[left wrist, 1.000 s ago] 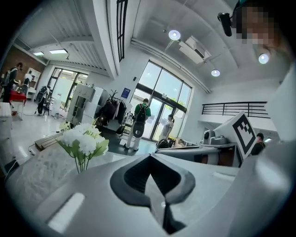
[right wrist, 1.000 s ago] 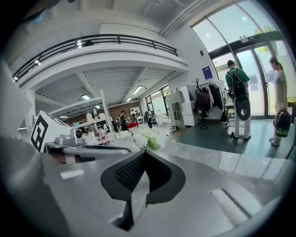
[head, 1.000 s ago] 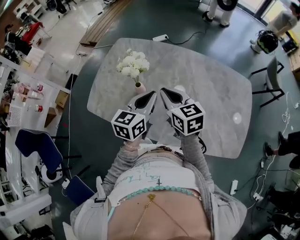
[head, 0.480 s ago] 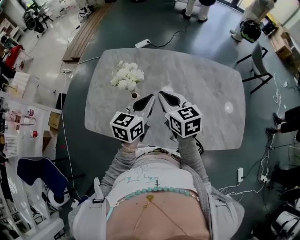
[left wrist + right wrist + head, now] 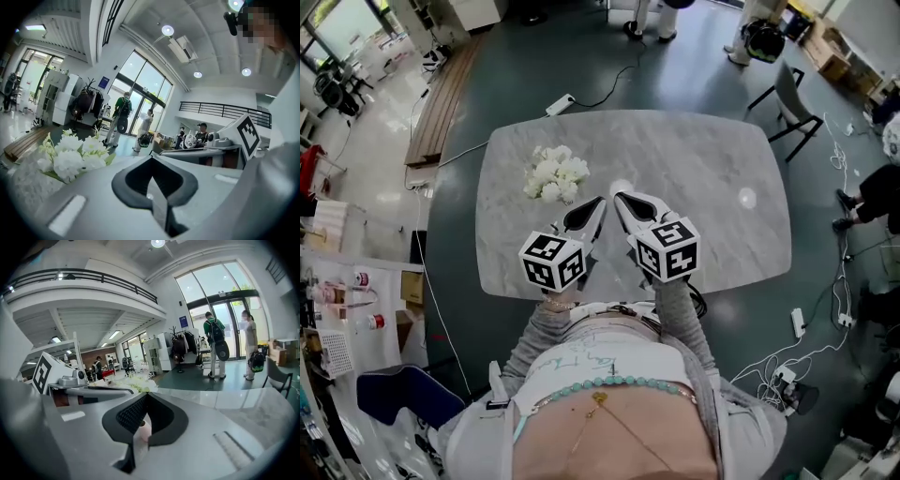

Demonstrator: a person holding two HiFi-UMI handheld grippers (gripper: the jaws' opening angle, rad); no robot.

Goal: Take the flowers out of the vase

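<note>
- The white flowers (image 5: 555, 174) stand bunched at the 10 o'clock part of the grey marble table (image 5: 712, 159).
- The left gripper (image 5: 596, 204) points toward 1 o'clock in the head view, with its tips just at 5 o'clock of the blooms. Its jaws are pressed together tip to tip, with nothing between them.
- In the left gripper view the blooms sit at 9 o'clock of the tips, apart from them.
- The right gripper (image 5: 619, 198) lies just at 3 o'clock of the left one and points toward 11 o'clock. Its jaws are likewise closed tip to tip.
- A pale pink vase (image 5: 145, 428) shows in the dark opening behind the right gripper's tips. Whether the pads touch it cannot be told.
- In the head view the vase is hidden behind the left gripper.
- The marker cubes (image 5: 551, 261) sit at 6 o'clock of the jaws, over the table's near edge.
</note>
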